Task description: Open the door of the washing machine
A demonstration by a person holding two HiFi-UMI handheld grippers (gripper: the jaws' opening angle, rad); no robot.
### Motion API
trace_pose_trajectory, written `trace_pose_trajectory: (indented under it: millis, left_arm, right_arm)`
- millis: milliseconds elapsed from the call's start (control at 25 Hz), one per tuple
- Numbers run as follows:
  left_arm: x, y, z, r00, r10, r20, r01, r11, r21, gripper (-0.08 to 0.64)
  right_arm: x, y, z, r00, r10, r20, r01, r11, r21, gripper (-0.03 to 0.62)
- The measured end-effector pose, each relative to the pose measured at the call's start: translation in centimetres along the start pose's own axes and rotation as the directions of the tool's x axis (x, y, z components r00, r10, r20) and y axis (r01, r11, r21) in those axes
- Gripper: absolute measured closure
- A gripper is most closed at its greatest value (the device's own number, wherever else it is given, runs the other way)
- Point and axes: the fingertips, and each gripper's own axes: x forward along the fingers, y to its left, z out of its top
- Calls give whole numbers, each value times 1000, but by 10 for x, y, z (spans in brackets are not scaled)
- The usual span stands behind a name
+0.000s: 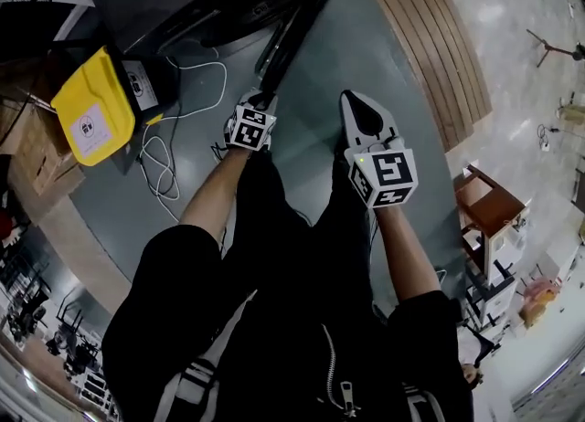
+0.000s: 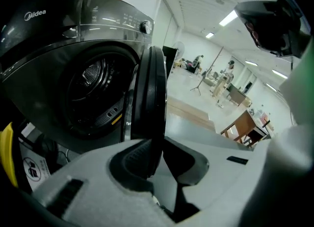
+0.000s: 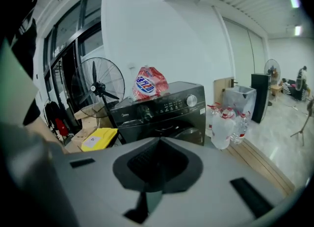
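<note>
The dark grey washing machine [image 2: 59,49] stands ahead with its drum [image 2: 93,86] exposed. Its round door [image 2: 149,93] is swung out and seen edge-on. My left gripper [image 2: 154,159] is shut on the door's rim, which runs down between the two jaws. From the head view the door [image 1: 291,32] is a long black bar reaching toward the left gripper [image 1: 259,99] at its near end. My right gripper [image 1: 350,99] hangs to the right of the door, shut and holding nothing. The right gripper view has its jaws [image 3: 159,145] closed, with the machine [image 3: 167,110] beyond.
A yellow box [image 1: 87,110] and a loose white cable [image 1: 174,137] lie on the floor left of the machine. A wooden platform [image 1: 439,36] with water bottles [image 3: 225,125] flanks the right. A standing fan [image 3: 98,86] is behind, and a wooden table [image 1: 489,201] stands at the right.
</note>
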Motion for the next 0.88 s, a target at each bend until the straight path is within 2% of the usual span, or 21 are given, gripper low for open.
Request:
trace_pose_trajectory:
  millis: [200, 440, 720, 880]
  left_arm:
    - [16, -41, 2, 999, 52, 11, -51, 996, -77, 489]
    - [43, -106, 6, 997, 68, -23, -71, 984, -162, 486]
    - [92, -193, 40, 996, 88, 22, -77, 952, -295, 488]
    - [124, -235, 67, 993, 97, 60, -67, 922, -382, 486]
  right_arm:
    - [-13, -50, -5, 997, 70, -19, -70, 997, -16, 588]
    - [-39, -121, -8, 995, 93, -33, -93, 996, -13, 588]
    - [-69, -191, -8, 995, 100, -20, -101, 995, -20, 589]
    - [-89, -235, -11, 998, 67, -4, -67, 998, -8, 588]
